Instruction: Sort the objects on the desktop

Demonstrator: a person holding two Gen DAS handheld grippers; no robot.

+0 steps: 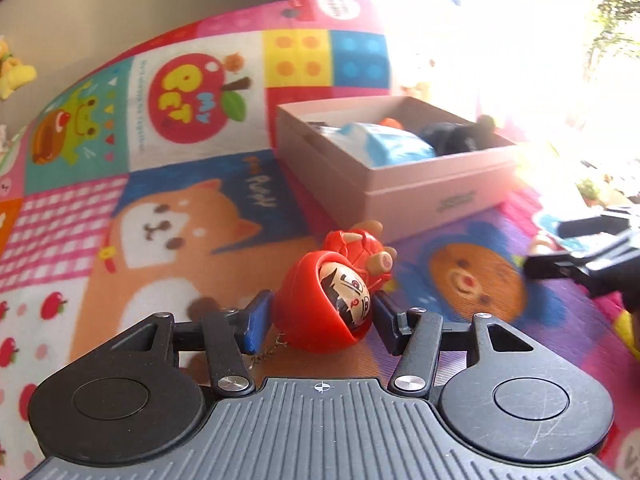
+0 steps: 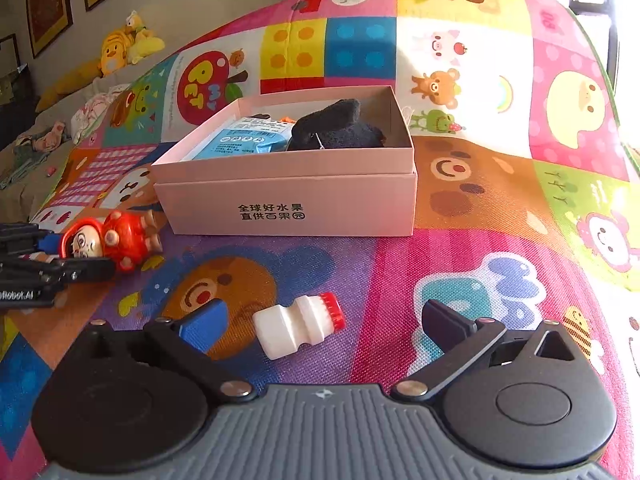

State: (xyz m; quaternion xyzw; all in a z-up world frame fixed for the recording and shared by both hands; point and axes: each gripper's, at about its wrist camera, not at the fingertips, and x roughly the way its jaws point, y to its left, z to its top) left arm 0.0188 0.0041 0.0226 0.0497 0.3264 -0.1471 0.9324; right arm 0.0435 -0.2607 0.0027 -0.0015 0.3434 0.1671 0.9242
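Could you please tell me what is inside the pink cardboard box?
The pink cardboard box holds a blue-and-white printed packet, a black fuzzy fabric item and a small orange thing, mostly covered. Whatever lies beneath is hidden.

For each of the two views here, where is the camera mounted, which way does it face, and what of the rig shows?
Left wrist: sits on the left gripper, looking forward along its blue fingers, which flank the red doll lying on the play mat; the right gripper enters at the right edge.
Right wrist: sits on the right gripper, looking at the white bottle between its open fingers; the left gripper is at the left edge.
Shared: the doll, the mat and the pink box.
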